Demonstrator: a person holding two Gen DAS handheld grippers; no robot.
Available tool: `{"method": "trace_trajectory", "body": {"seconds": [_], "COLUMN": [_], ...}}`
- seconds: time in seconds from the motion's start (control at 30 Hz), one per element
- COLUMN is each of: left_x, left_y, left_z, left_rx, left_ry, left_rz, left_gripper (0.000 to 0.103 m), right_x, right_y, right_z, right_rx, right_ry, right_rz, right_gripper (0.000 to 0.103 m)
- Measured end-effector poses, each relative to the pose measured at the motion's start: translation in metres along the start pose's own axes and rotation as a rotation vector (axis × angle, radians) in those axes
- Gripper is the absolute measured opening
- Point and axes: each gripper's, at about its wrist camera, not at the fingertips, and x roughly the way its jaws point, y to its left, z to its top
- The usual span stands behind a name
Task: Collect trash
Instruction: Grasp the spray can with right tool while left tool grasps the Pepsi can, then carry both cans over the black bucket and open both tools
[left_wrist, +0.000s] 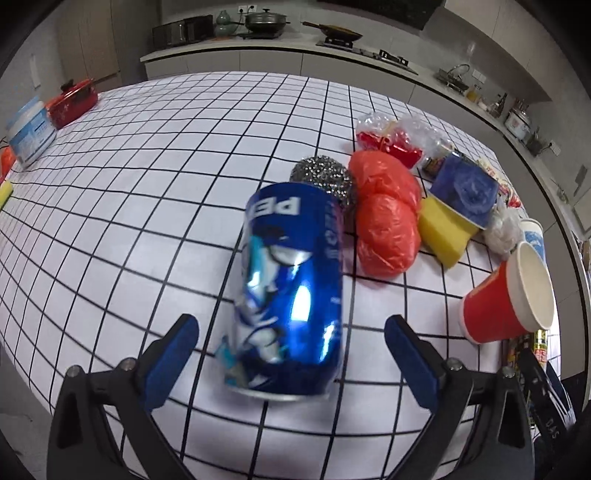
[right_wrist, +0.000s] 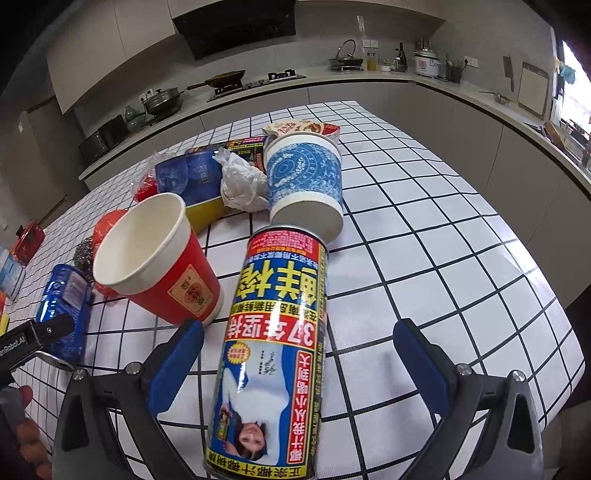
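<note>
A dented blue soda can (left_wrist: 291, 291) lies on the checked tablecloth, lengthwise between the fingers of my left gripper (left_wrist: 291, 332), which stands open around its near end without touching it. A tall yellow and red drink can (right_wrist: 273, 350) lies the same way between the fingers of my right gripper (right_wrist: 299, 339), also open and clear of it. The blue soda can (right_wrist: 64, 310) shows again at the left of the right wrist view, with the left gripper's body beside it.
A red paper cup (left_wrist: 509, 295) lies on its side; a blue patterned paper cup (right_wrist: 304, 184) stands upside down behind the drink can. An orange plastic bag (left_wrist: 384, 218), steel scourer (left_wrist: 325, 177), yellow sponge (left_wrist: 443, 229) and crumpled wrappers are piled nearby. A white tub (left_wrist: 29, 133) and red pot (left_wrist: 74, 101) stand far left.
</note>
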Motion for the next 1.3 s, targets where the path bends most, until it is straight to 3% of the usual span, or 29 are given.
{"method": "trace_trajectory", "body": {"seconds": [0.1, 0.2, 0.3, 0.43, 0.5, 0.57, 1.3], "left_x": [0.007, 0.015, 0.016, 0.014, 0.013, 0.013, 0.008], "left_y": [0.009, 0.017, 0.017, 0.016, 0.015, 0.015, 0.01], "left_z": [0.001, 0.0, 0.0, -0.002, -0.004, -0.002, -0.012], "left_rx": [-0.025, -0.028, -0.002, 0.021, 0.036, 0.049, 0.114], "left_ry": [0.016, 0.041, 0.027, 0.012, 0.002, -0.001, -0.019], "left_rz": [-0.023, -0.051, -0.056, -0.047, -0.04, -0.039, -0.01], "left_gripper": [0.097, 0.077, 0.065, 0.065, 0.065, 0.065, 0.064], "right_x": [0.001, 0.002, 0.009, 0.015, 0.017, 0.019, 0.016], "right_y": [-0.003, -0.004, -0.002, 0.002, 0.006, 0.01, 0.009], "right_z": [0.0, 0.0, 0.0, 0.001, 0.001, 0.001, 0.0], "right_rx": [0.014, 0.022, 0.02, 0.015, 0.004, -0.023, -0.05], "right_ry": [0.001, 0.003, 0.03, 0.047, 0.052, 0.054, 0.054], "right_rz": [-0.012, -0.022, -0.016, -0.009, -0.013, -0.038, -0.028], "right_gripper": [0.103, 0.095, 0.087, 0.078, 0.063, 0.055, 0.055]}}
